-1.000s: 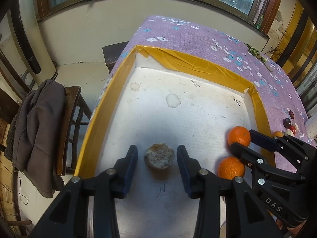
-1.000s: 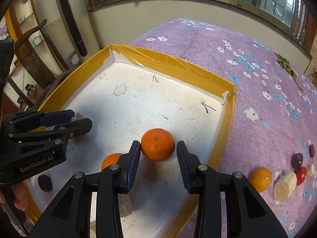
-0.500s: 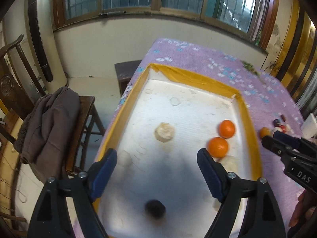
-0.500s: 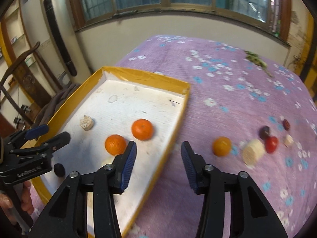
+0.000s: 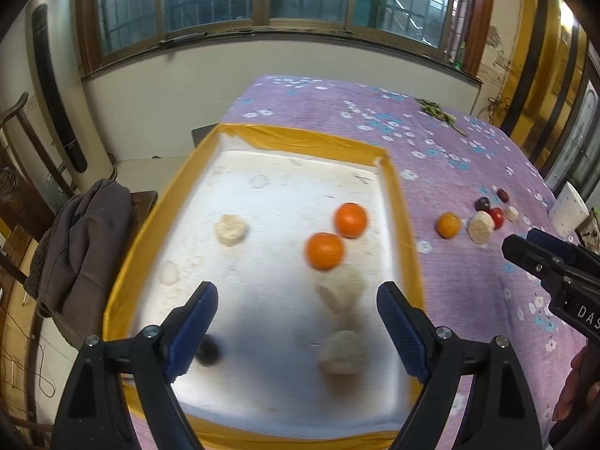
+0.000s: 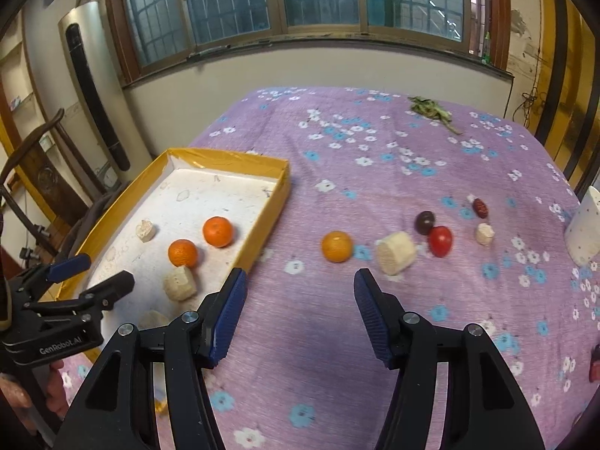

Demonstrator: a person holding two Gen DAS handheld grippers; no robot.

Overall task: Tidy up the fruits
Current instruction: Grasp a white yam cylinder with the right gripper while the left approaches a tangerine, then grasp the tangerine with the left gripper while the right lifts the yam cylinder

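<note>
A yellow-rimmed white tray (image 5: pixel 401 202) (image 6: pixel 225 157) holds two oranges (image 5: pixel 324 251) (image 5: pixel 350 219) (image 6: pixel 217 231) (image 6: pixel 182 253), several pale chunks (image 5: pixel 230 230) (image 6: pixel 180 283) and a dark fruit (image 5: pixel 208 350). On the purple cloth lie a third orange (image 6: pixel 336 246) (image 5: pixel 448 224), a pale cylinder (image 6: pixel 396 253), a red fruit (image 6: pixel 440 240), a dark plum (image 6: pixel 424 222), a red date (image 6: pixel 480 207) and a small pale piece (image 6: pixel 485 234). My left gripper (image 5: pixel 296 330) is open and empty above the tray's near end. My right gripper (image 6: pixel 300 311) is open and empty above the cloth, short of the third orange.
A white cup (image 6: pixel 583 230) stands at the cloth's right edge. Green stems (image 6: pixel 431 109) lie at the far side. A chair with a brown jacket (image 5: pixel 82 240) stands left of the table. Windows line the far wall.
Both grippers have let go of their fruit, opened wide and pulled back and up. The right gripper has swung right, away from the tray, over the cloth.
</note>
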